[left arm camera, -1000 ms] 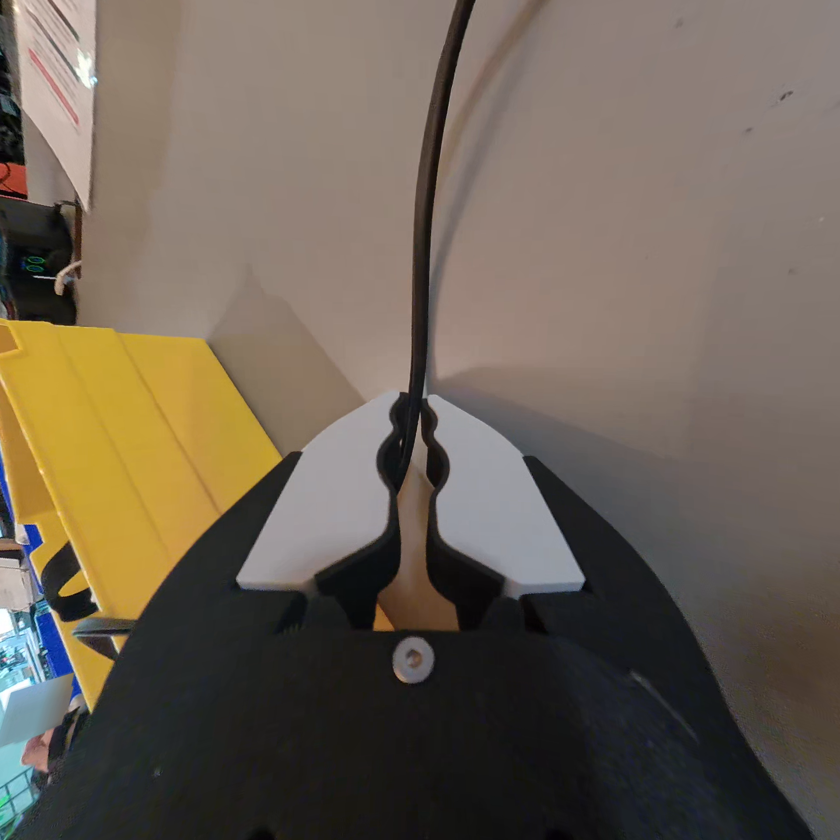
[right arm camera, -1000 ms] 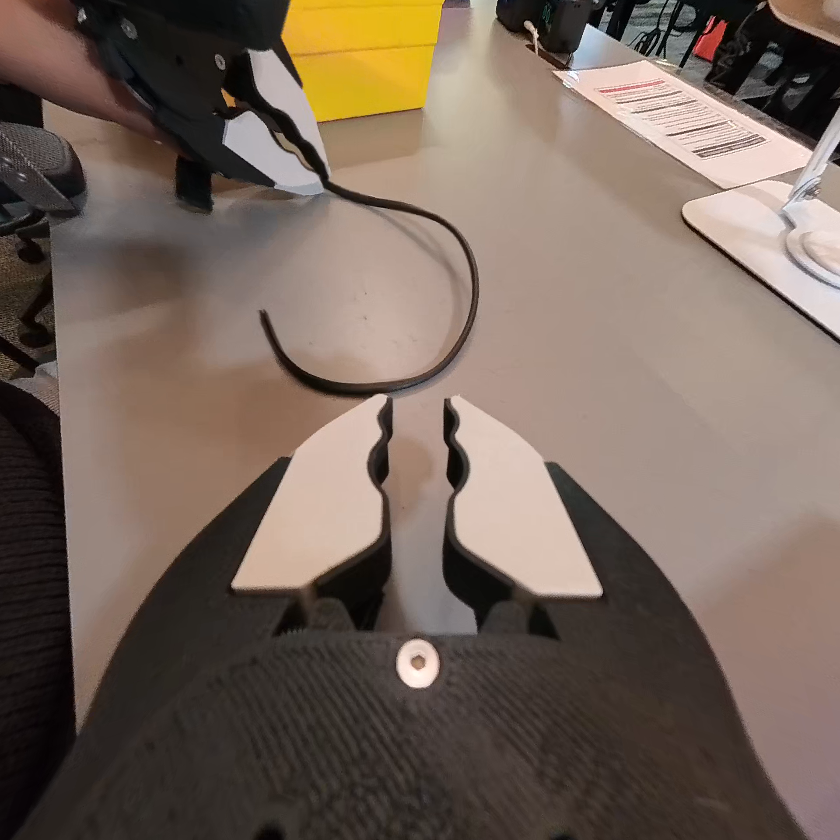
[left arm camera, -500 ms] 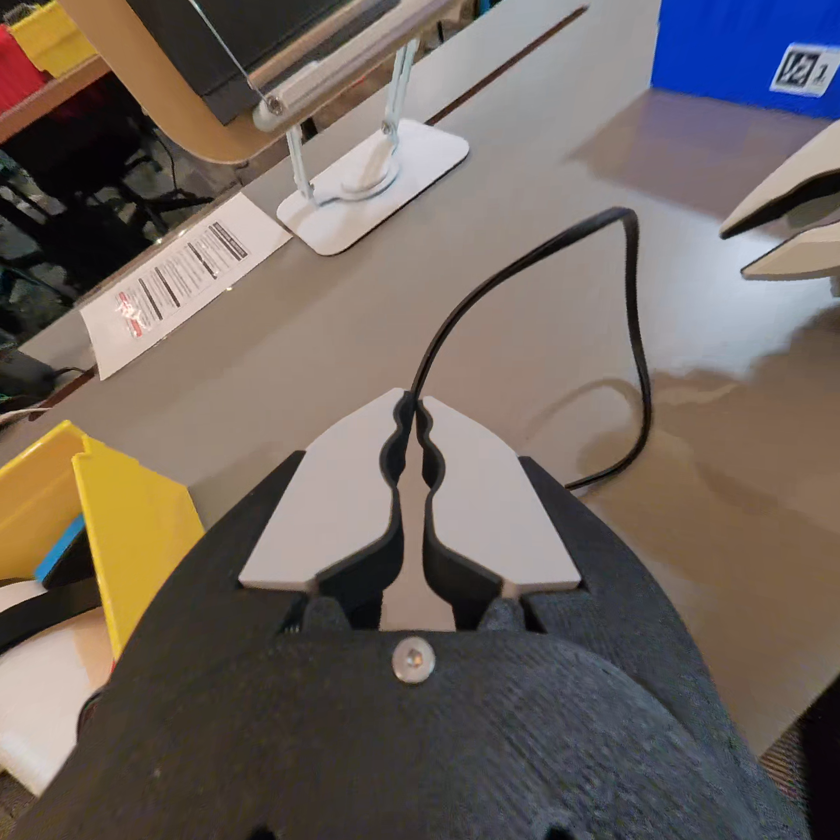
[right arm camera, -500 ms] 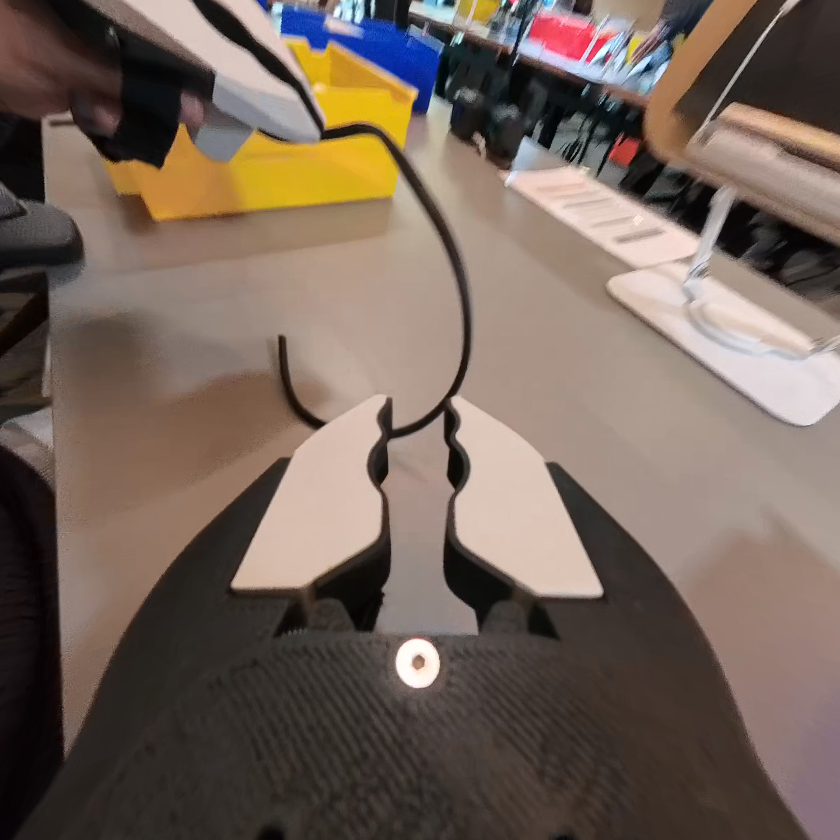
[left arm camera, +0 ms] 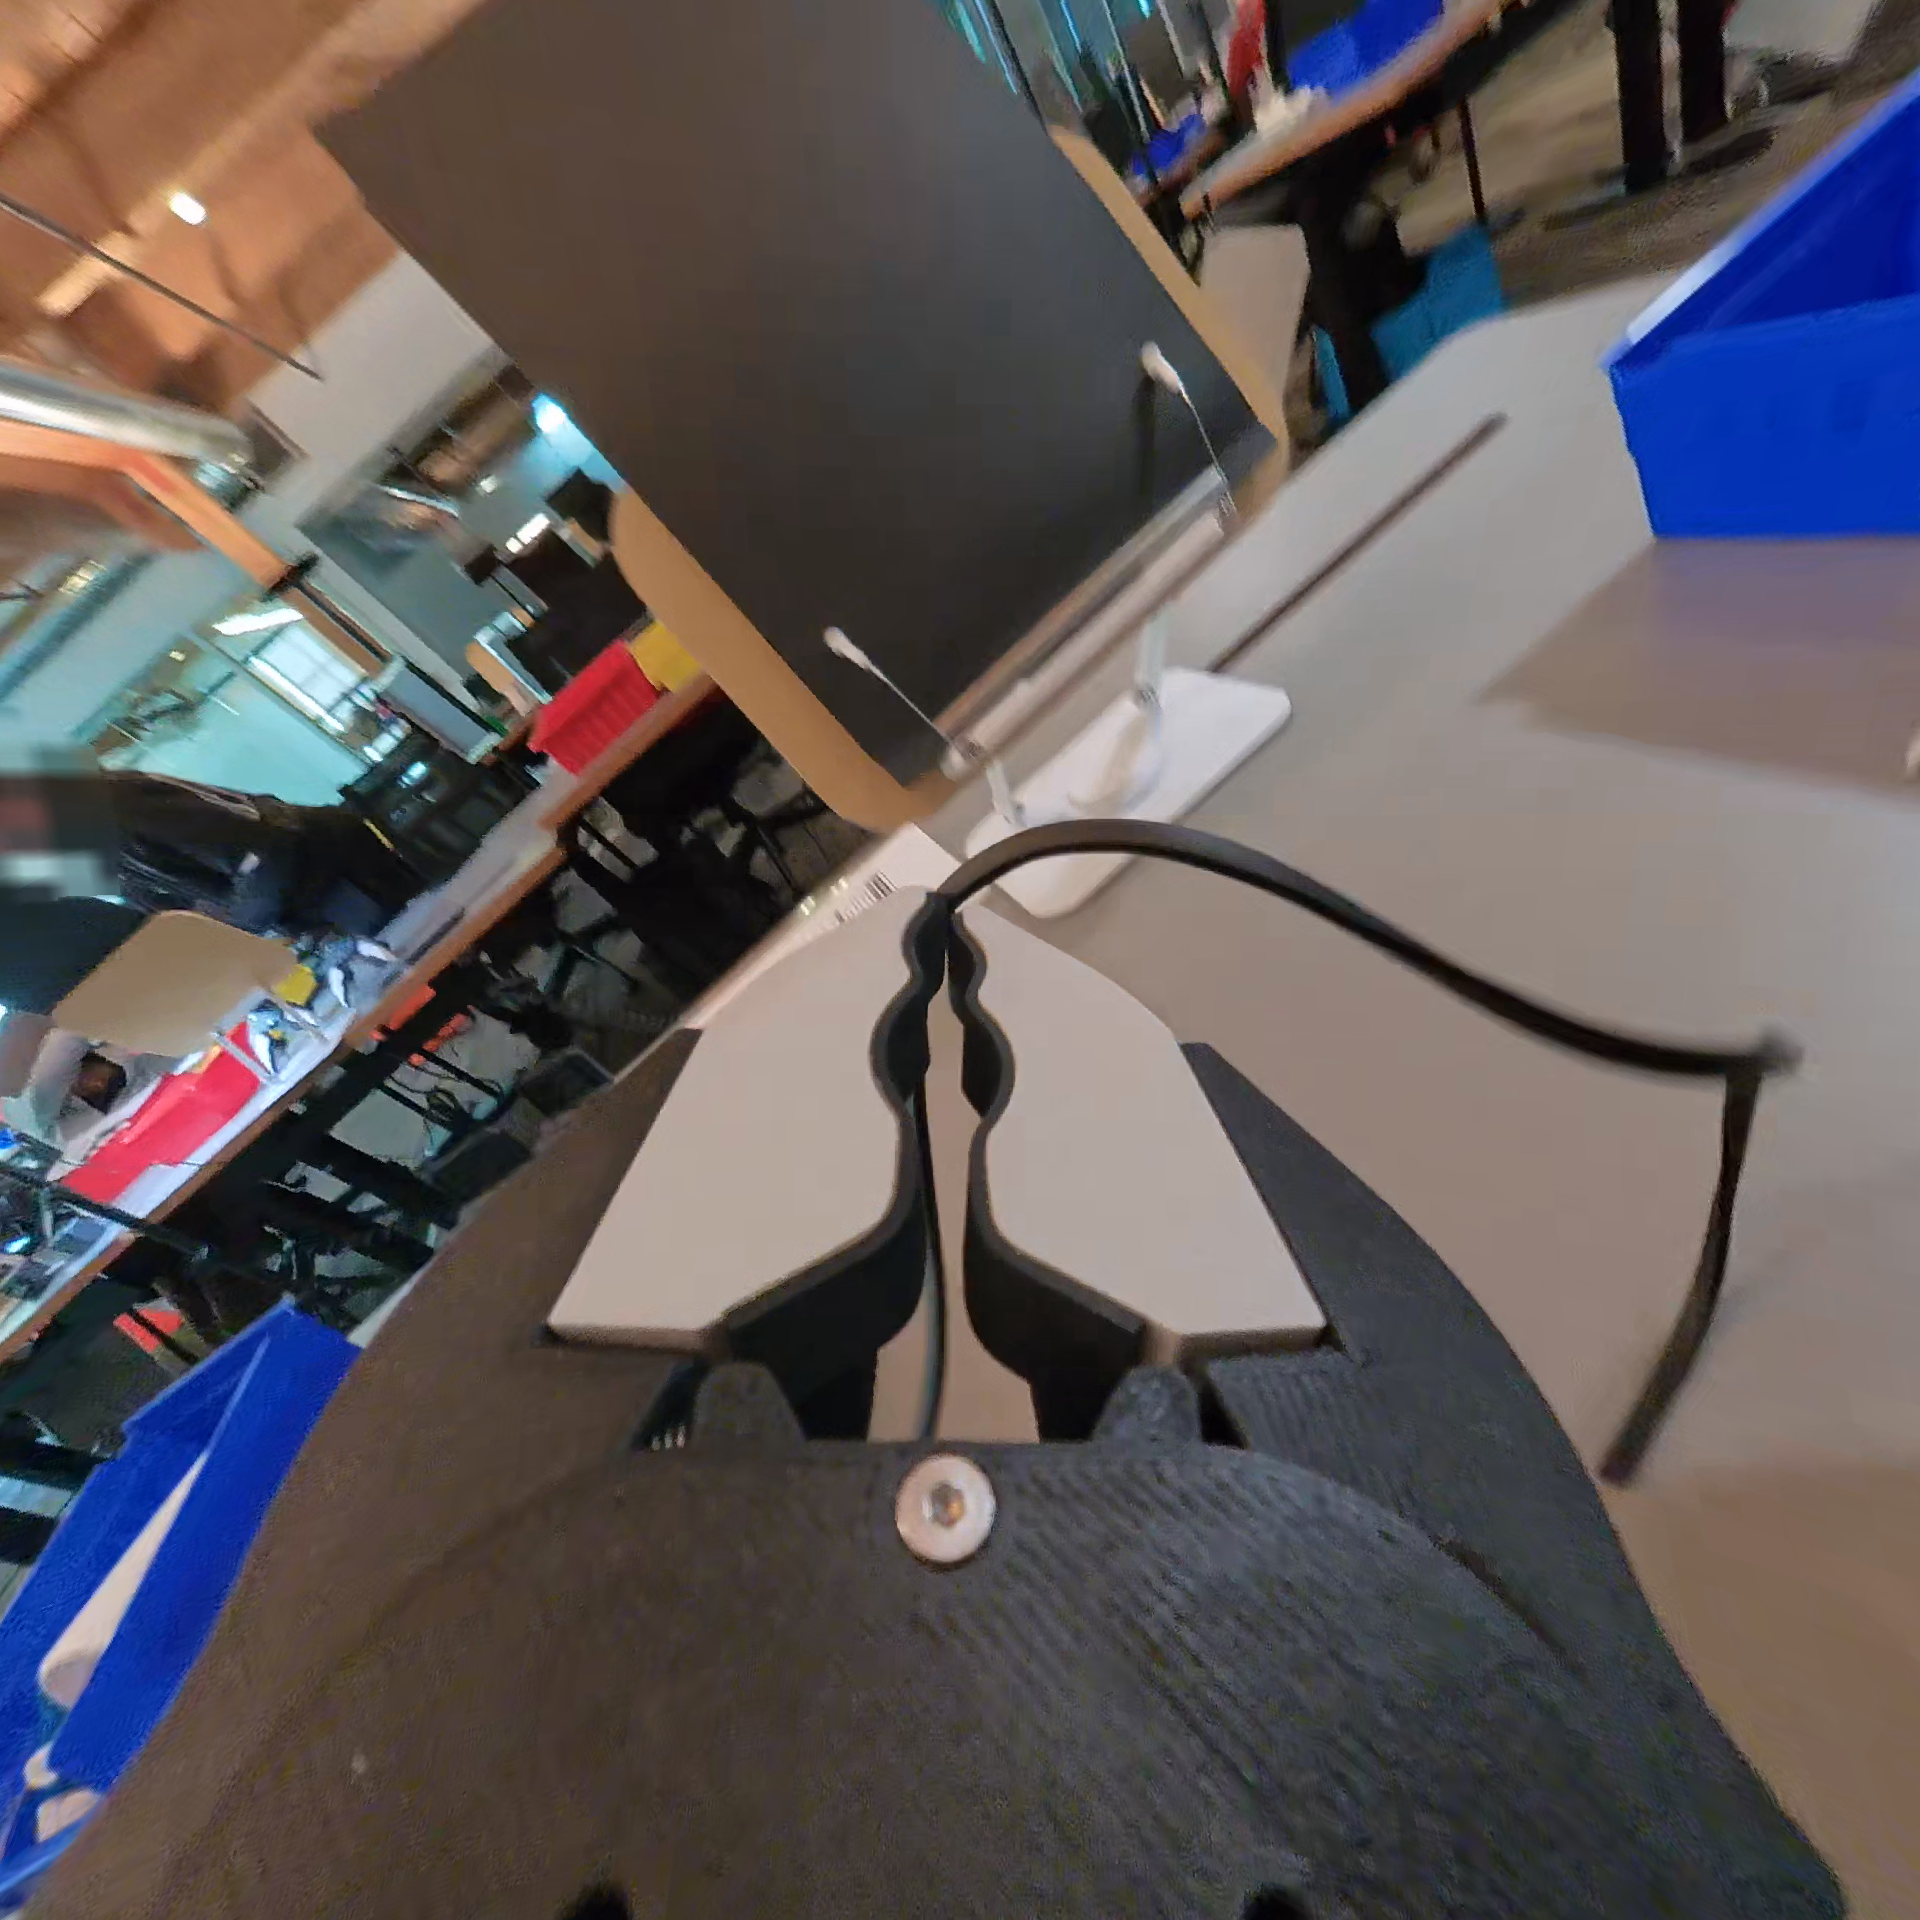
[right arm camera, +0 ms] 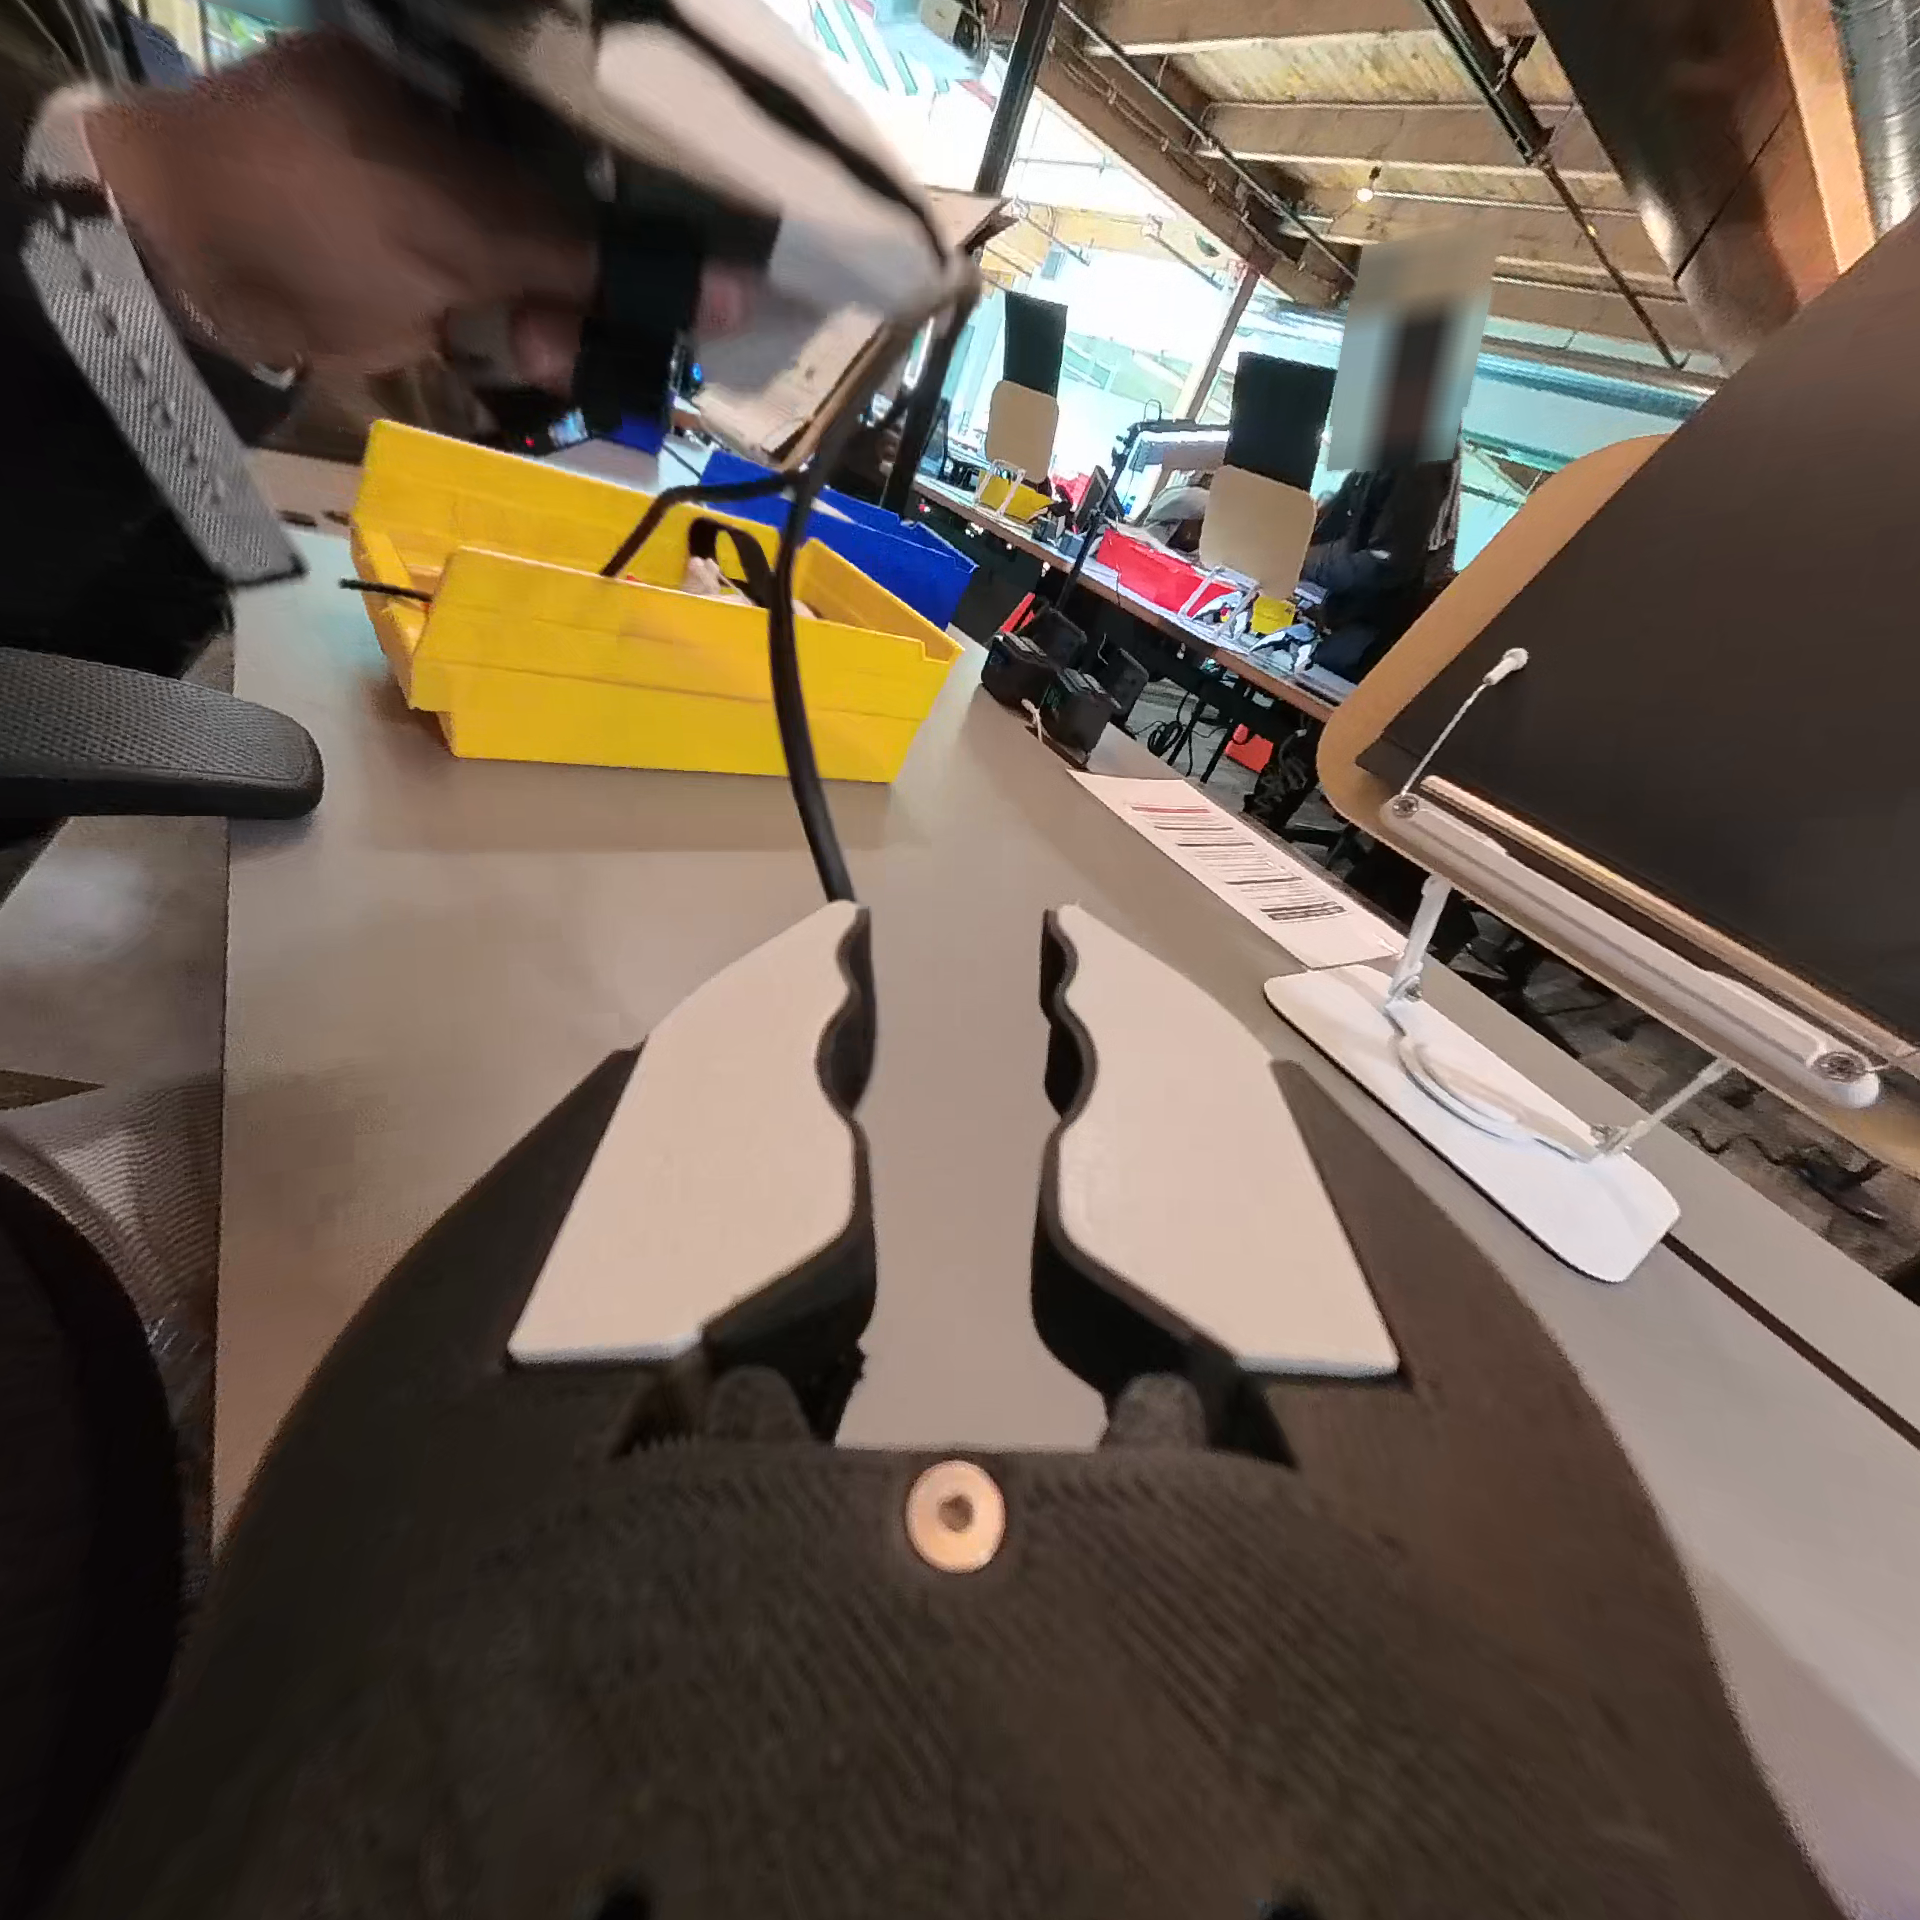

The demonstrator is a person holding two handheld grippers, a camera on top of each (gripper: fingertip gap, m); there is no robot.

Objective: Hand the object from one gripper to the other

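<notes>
Above grey table (right arm camera: pixel 520 935), cable (right arm camera: pixel 795 727) hanging vertical

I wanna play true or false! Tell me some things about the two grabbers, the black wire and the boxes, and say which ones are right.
1. The left gripper is shut on the black cable. True.
2. The right gripper is squeezing the cable tight. False: its jaws stand apart, and the cable only hangs down to its left finger.
3. The yellow bins sit on the grey table. True.
4. The cable lies flat on the table. False: it hangs in the air from the left gripper.
5. The white stand is inside a yellow bin. False: it stands on the table by the dark panel.
</notes>
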